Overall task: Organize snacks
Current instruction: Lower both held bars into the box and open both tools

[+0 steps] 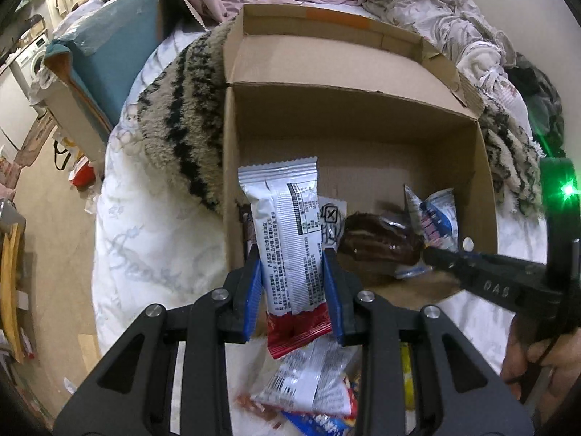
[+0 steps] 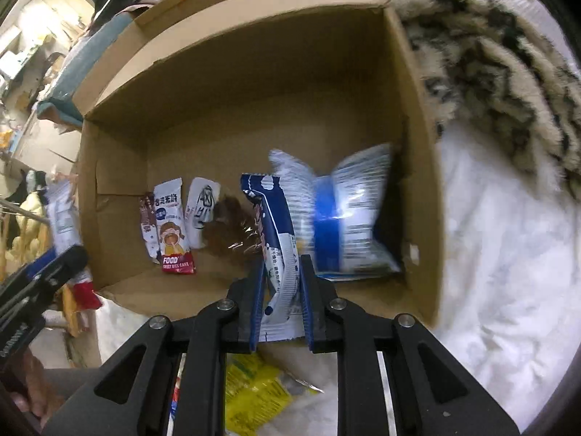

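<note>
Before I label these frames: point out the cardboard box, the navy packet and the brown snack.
cardboard box (image 2: 254, 83): right wrist view, inner back wall.
navy packet (image 2: 279, 250): right wrist view, middle.
brown snack (image 1: 377, 239): left wrist view, top.

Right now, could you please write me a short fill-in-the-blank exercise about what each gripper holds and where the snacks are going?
1. The left gripper is shut on a silver snack packet whose bottom end is coloured ____.
2. The right gripper is shut on a white and ____ packet.
3. Several snacks already lie inside the open ____ box.

Missing words: red; blue; cardboard
</note>
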Demonstrator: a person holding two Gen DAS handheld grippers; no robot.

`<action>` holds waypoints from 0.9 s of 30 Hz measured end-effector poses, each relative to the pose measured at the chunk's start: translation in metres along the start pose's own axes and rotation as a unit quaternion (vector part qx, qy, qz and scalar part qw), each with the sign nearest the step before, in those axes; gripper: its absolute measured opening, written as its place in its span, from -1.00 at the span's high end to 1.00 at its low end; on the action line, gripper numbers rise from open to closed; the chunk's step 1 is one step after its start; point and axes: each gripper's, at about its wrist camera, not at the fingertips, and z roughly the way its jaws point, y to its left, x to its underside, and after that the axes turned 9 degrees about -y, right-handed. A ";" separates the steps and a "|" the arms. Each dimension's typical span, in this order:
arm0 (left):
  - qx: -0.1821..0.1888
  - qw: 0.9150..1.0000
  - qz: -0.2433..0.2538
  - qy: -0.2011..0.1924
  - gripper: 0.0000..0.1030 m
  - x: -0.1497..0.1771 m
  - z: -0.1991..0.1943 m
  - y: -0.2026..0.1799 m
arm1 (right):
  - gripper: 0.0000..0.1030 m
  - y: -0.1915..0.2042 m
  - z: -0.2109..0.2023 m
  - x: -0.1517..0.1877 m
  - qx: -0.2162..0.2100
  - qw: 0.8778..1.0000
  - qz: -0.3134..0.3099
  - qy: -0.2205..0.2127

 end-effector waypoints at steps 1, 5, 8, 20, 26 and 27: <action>0.003 1.000 0.000 0.000 0.46 0.000 0.003 0.000 | 0.63 0.000 0.003 0.000 0.005 1.000 -0.004 -0.003; 0.006 1.000 0.003 0.006 0.46 0.001 0.010 -0.001 | 0.63 0.003 -0.002 -0.002 0.009 0.999 -0.026 -0.018; 0.006 1.000 0.004 0.003 0.46 0.000 0.012 -0.001 | 0.63 0.002 -0.007 -0.004 -0.005 1.000 -0.014 -0.023; 0.009 1.000 0.015 0.013 0.22 0.003 0.017 -0.007 | 0.56 0.010 -0.002 -0.005 -0.061 0.998 0.022 -0.006; 0.007 0.999 0.018 -0.028 -0.65 -0.001 -0.001 -0.011 | -0.15 0.008 -0.011 -0.006 -0.076 0.996 0.038 -0.025; 0.006 0.999 0.015 -0.033 -0.69 -0.002 -0.003 -0.010 | -0.23 0.008 -0.014 -0.007 -0.078 0.996 0.040 -0.033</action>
